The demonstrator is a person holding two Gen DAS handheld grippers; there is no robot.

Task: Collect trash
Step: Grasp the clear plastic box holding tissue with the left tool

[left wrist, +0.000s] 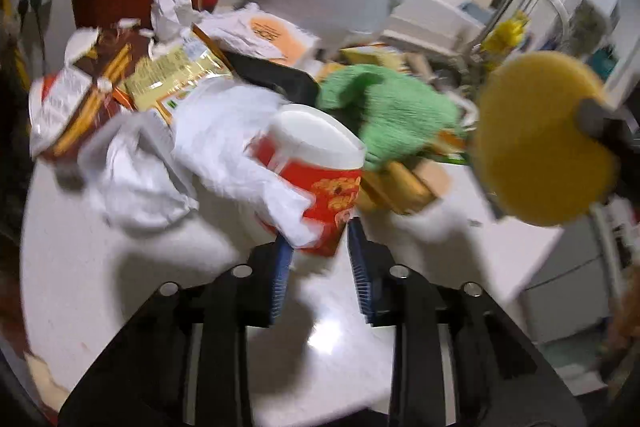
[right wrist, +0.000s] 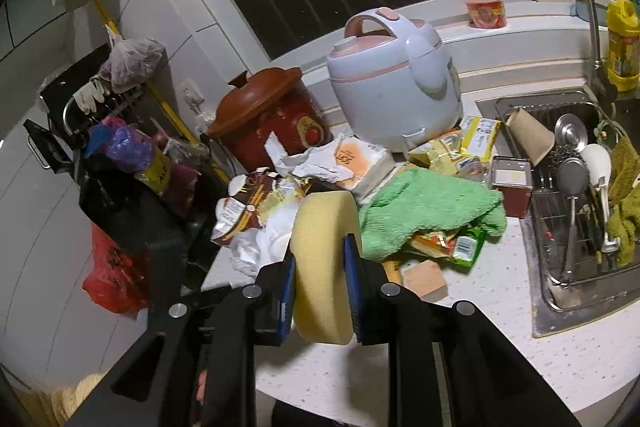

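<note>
Along the back edge of the white worktop [right wrist: 500,355], by the window, stand a pale rice cooker [right wrist: 394,79] and, to its left, a brown-lidded red crock pot [right wrist: 266,115]. Sink [right wrist: 568,291] with rack and utensils at the worktop's right edge. Green cloth [right wrist: 436,211] lies crumpled mid-worktop over the wrapper heap; yellow snack wrappers [right wrist: 468,143] lie just behind it, touching the cooker's base. Right gripper [right wrist: 320,267] is clamped on a round yellow sponge [right wrist: 324,259], held on edge above the front of the heap. Left gripper [left wrist: 318,267] is parted, its blue pads on either side of a red paper cup [left wrist: 320,167] lying tilted against white crumpled plastic [left wrist: 224,147]; contact unclear, frame blurred. Brown chocolate-stick wrapper [left wrist: 84,95] sits near the left edge.
</note>
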